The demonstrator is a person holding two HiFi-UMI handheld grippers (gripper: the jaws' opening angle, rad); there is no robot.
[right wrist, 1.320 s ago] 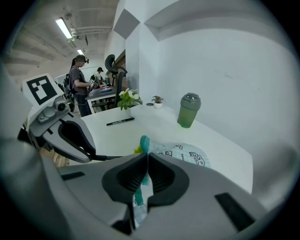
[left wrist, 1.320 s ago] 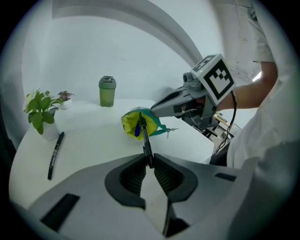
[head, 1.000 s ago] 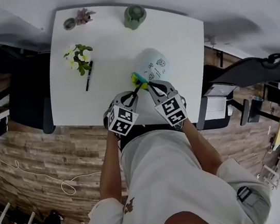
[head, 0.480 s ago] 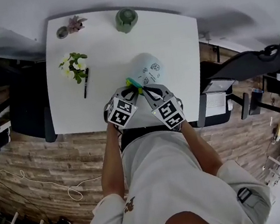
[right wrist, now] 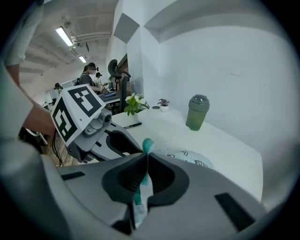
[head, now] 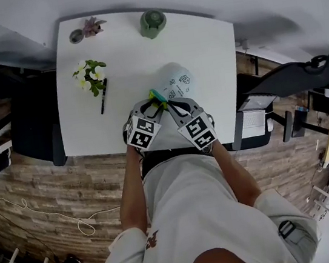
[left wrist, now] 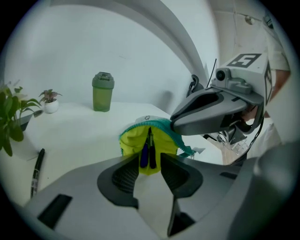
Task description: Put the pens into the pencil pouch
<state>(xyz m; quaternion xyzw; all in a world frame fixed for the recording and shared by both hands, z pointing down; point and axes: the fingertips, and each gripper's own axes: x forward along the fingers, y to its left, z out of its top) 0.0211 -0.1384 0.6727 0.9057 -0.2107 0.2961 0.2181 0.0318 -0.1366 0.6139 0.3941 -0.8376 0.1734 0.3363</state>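
- Your left gripper (left wrist: 150, 163) has just been opening its fingers, and they now stand apart. Two pens (left wrist: 147, 151) show in the gap beyond the tips, and the pads do not press on them.
- Your right gripper (right wrist: 146, 154) is closed tight on the teal zip edge of the pouch (left wrist: 130, 140), lifting the mouth so it gapes toward the left gripper. Hold that pinch firm and level, because a sagging edge would likely let the mouth fold over the pens.
- On the white table (head: 134, 52), the pouch lies near the front edge, straight ahead of both grippers. Nothing else crowds it there.
- The pouch's yellow lining faces you and the pens sit inside it. To finish this release well, spread the left fingers wider before you move. Then draw them straight back along their own line, so neither pad catches the lining or drags a pen out.
- The green bottle (head: 152, 22) stands at the far edge, well apart from the pouch, so it should not get in your way.
- The flowers (head: 90, 71) stand at the left of the table, with one black pen (head: 104, 97) lying just beside them. That pen is probably your next pickup, so approach it from the side away from the leaves.
- The pens in the pouch have their near ends close to the mouth. A slight lift of the zip edge should help them slide deeper.
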